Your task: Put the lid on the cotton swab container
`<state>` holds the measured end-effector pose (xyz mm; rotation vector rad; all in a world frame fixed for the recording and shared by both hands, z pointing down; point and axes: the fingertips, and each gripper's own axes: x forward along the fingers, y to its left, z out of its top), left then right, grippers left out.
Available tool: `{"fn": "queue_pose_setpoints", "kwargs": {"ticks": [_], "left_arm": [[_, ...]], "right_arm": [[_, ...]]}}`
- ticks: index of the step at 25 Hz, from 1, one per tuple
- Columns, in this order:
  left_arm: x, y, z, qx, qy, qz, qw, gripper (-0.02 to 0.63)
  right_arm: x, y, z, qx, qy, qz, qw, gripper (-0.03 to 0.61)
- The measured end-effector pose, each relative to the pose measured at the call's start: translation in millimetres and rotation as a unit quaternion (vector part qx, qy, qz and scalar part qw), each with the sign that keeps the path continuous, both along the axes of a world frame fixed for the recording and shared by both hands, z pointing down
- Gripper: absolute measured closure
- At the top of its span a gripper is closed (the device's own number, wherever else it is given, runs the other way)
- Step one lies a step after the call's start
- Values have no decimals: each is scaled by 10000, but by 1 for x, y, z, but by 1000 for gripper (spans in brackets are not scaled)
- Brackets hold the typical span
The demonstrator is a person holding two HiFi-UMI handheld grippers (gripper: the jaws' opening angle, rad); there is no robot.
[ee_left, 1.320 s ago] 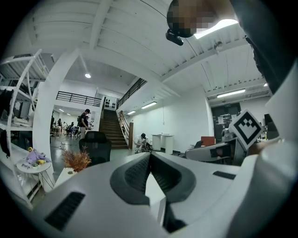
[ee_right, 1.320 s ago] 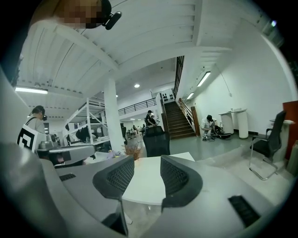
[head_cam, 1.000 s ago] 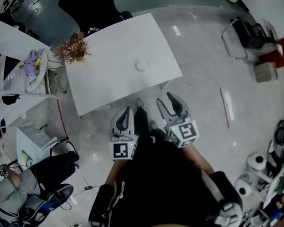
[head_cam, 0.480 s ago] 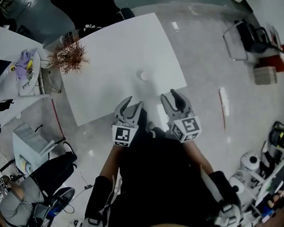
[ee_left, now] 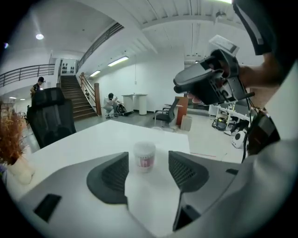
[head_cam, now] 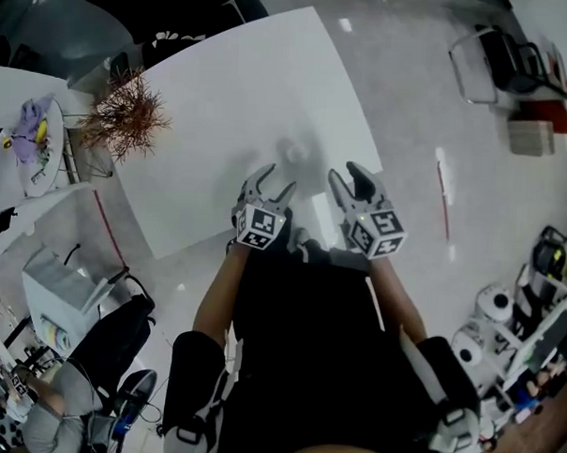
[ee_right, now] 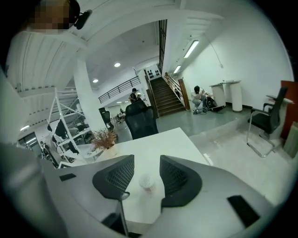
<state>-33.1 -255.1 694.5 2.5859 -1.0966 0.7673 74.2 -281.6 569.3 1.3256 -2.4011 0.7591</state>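
A small white cotton swab container [head_cam: 291,154] with a pink label stands upright on the white table [head_cam: 223,96], near its front edge. It also shows in the left gripper view [ee_left: 144,157] and the right gripper view [ee_right: 146,182], some way beyond the jaws in each. Its top looks white and closed; I see no separate lid. My left gripper [head_cam: 271,185] [ee_left: 149,169] is just short of the container, its jaws opening with nothing between them. My right gripper [head_cam: 349,180] [ee_right: 142,176] hovers to the right of it, open and holding nothing.
A dried brown plant [head_cam: 127,120] stands at the table's left corner. A black office chair [ee_right: 139,122] is behind the table's far side. The right gripper's body [ee_left: 209,79], held in a hand, fills the upper right of the left gripper view. Grey floor surrounds the table.
Both grippers have moved forward from over the floor to the table's near edge, towards the container. The left jaws have gone from shut to wide apart.
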Motion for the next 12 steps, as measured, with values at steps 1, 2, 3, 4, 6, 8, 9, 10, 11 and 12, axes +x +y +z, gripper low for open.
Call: {"fn": "queue_pose_setpoints", "kwargs": {"ticks": [1,2,3,4,6,8,9,10,11,12], "left_arm": [[3,-4,9,-28,-65,70,9999,362],[5,-8,17,-40,-123,138,9998,362],[8,-11,25,-46,-184,204,9996,362],[10,-13,32,-56,-256,267,9993,362],[13,-17,46,-98,-393,350,9986,357],[15,-21,54,-132,-469,362,9982,354],[16,-24,56,-129,-497,372,9980,354],[17,-27,59,-118,-528,398,9977,354],[19,-30,61,-109,-567,435,9974,354],[20,-32,63,-105,-610,476,9970,354]], "right_arm": [[-1,-2,8,-90,-26,-19,10000,423],[-1,-4,16,-174,-52,-30,9998,423],[-1,-5,25,-252,-67,-26,9997,423],[0,-6,32,-334,-67,-16,9994,423],[0,-6,46,-513,-53,1,9987,423],[3,-7,58,-663,-44,25,9978,423],[4,-8,64,-727,-42,26,9973,423],[5,-9,70,-790,-49,29,9969,423],[6,-10,75,-857,-68,40,9963,423],[8,-11,81,-930,-94,59,9956,423]]}}
